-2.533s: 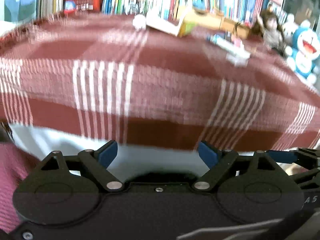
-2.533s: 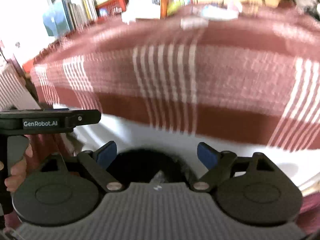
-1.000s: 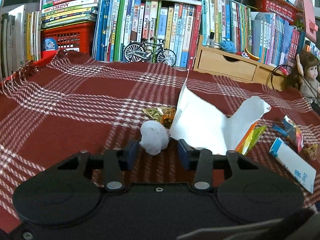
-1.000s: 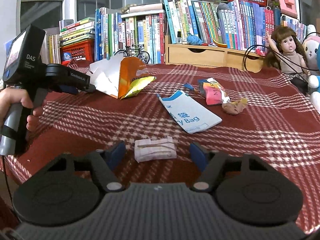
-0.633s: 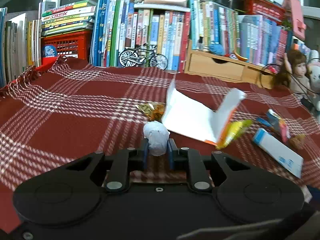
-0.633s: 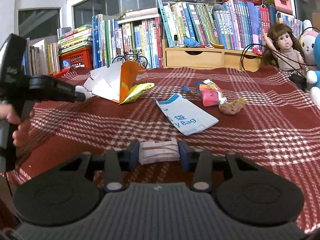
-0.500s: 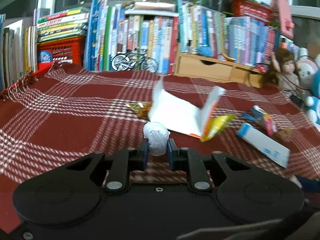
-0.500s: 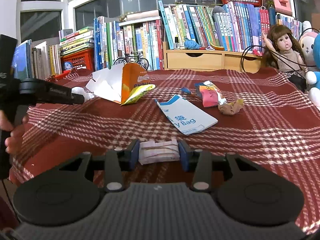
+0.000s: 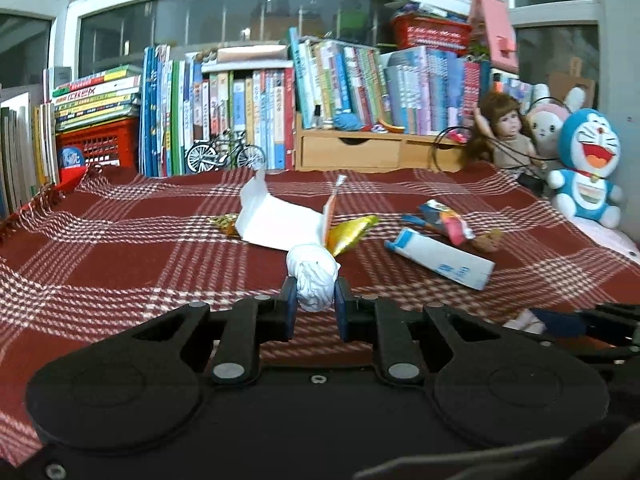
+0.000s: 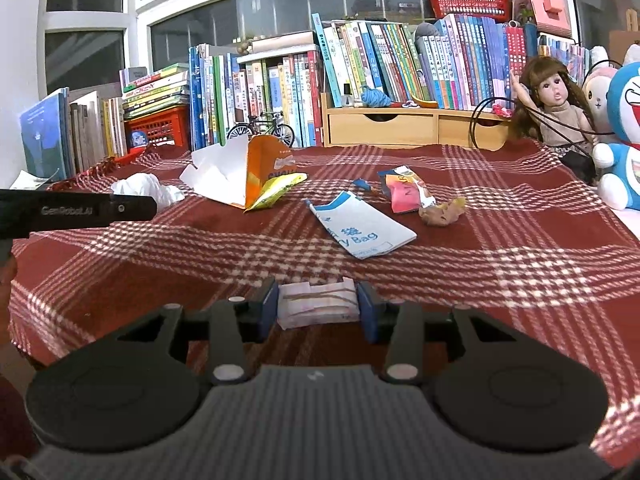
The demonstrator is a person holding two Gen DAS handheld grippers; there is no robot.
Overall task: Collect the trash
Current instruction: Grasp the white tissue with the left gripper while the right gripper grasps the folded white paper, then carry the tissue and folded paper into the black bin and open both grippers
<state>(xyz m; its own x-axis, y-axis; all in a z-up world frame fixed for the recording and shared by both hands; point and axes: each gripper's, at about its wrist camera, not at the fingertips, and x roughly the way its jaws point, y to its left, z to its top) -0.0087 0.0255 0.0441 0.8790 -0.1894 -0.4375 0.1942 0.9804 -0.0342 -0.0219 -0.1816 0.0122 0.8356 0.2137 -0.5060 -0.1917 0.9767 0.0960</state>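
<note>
Two hand-held grippers, each clamped on a scrap of trash above a bench draped in a red-and-white checked cloth [image 10: 500, 240]. Nearest in the left wrist view, left hand-held gripper [image 9: 314, 304], blue pads pinched against both sides of a crumpled white tissue ball [image 9: 312, 274]. Nearest in the right wrist view, right hand-held gripper [image 10: 318, 306], pads pressed on the two ends of a folded pinkish-white paper wad [image 10: 318, 308], wad level between them. Off at the left edge of that view, the left hand-held gripper again, with the white tissue ball at its tip.

Further out on the cloth, a flat white-and-blue paper bag [image 10: 362, 230] printed "Bag". Just beyond it, a pink-and-orange snack wrapper [image 10: 404, 194], a brown crumpled scrap [image 10: 440, 212] right beside it, and a small blue scrap [image 10: 362, 185] to the left. Left of these, a torn-open white-and-orange carton [image 10: 240, 174] standing partly upright, a yellow wrapper [image 10: 280, 186] touching its lower edge. Behind the carton in the left wrist view, a gold foil wrapper [image 9: 225, 222].

Along the far edge, a model bicycle [image 10: 262, 130], a red plastic crate [image 10: 158, 128], rows of books [image 10: 280, 88], a wooden drawer unit [image 10: 412, 128], a doll [image 10: 556, 100] and a blue cat plush toy [image 10: 624, 132]
</note>
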